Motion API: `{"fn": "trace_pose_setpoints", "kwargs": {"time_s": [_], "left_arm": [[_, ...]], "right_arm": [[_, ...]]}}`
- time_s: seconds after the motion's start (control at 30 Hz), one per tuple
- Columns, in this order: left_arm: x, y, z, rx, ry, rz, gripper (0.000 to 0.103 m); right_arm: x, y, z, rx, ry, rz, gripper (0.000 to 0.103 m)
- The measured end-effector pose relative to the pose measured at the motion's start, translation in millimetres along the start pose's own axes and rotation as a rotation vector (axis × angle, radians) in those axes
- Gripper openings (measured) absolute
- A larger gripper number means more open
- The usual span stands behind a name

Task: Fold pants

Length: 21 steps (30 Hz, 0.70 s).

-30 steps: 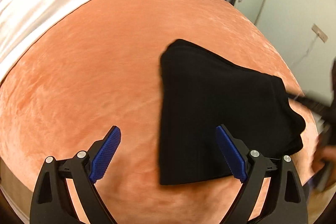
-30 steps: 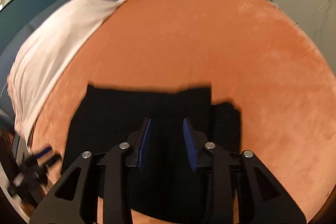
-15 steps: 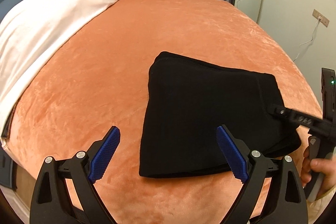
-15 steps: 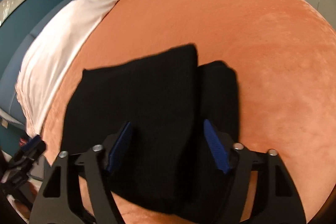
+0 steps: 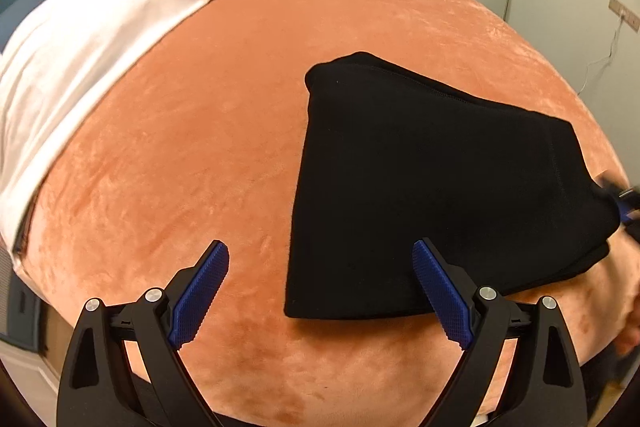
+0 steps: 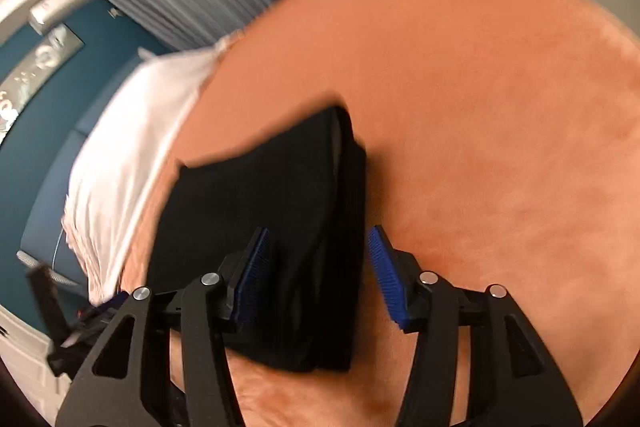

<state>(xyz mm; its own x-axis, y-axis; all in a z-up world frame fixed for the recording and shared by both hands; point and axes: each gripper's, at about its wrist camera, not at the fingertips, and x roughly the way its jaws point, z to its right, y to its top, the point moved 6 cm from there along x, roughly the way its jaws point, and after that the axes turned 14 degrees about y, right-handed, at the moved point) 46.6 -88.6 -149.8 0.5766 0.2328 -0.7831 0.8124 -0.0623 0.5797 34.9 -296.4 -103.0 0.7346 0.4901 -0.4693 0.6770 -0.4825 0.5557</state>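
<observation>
Fingers [image 6: 384,267] of the right gripper [image 6: 316,259] have just been opening, releasing the folded black fabric pants [image 5: 432,195] lying between them near the orange plush bed's [image 5: 200,147] near edge; the left gripper [image 5: 320,291] is hanging wide open, empty.

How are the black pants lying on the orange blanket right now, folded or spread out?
Folded: the black pants form a compact block on the orange blanket, with stacked layers showing along the edge.
</observation>
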Motion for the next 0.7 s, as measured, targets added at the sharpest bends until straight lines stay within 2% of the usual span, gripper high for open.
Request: {"fn": "trace_pose_setpoints", "kwargs": {"time_s": [0.07,0.17,0.2,0.23,0.27,0.3,0.37,0.43,0.5,0.53,0.57,0.6,0.7], "left_arm": [[1,1,-2,-0.012,0.005,0.001,0.091],[5,3,2,-0.029,-0.006,-0.013,0.091],[7,4,5,-0.022,-0.002,-0.017,0.091],[7,3,7,-0.015,0.003,-0.015,0.091],[7,3,10,-0.006,0.012,-0.011,0.091],[7,2,12,0.006,0.024,-0.009,0.091],[9,-1,13,0.035,0.048,-0.006,0.091],[11,-3,12,0.044,0.056,-0.007,0.091],[13,-3,12,0.031,0.049,-0.015,0.091],[14,-4,13,0.026,0.045,-0.021,0.091],[14,-4,14,0.024,0.043,-0.024,0.091],[13,-4,14,0.025,0.040,-0.025,0.091],[9,-5,13,0.042,0.052,-0.009,0.091]], "right_arm": [[-9,-2,-26,-0.046,0.039,0.015,0.050],[8,-19,-56,-0.148,0.042,-0.053,0.045],[20,-30,-53,-0.162,0.016,-0.094,0.042],[45,-42,-38,-0.157,-0.058,-0.156,0.042],[48,-41,-18,-0.146,-0.103,-0.171,0.038],[51,-40,-16,-0.136,-0.119,-0.145,0.029],[46,-30,-37,-0.098,-0.059,-0.096,0.029],[36,-25,-58,-0.142,-0.037,-0.058,0.031],[45,-31,-67,-0.200,-0.067,-0.088,0.031],[54,-38,-63,-0.206,-0.090,-0.119,0.031],[63,-48,-45,-0.200,-0.153,-0.170,0.031],[65,-55,-32,-0.196,-0.182,-0.178,0.027],[50,-48,-47,-0.173,-0.160,-0.128,0.027]]}}
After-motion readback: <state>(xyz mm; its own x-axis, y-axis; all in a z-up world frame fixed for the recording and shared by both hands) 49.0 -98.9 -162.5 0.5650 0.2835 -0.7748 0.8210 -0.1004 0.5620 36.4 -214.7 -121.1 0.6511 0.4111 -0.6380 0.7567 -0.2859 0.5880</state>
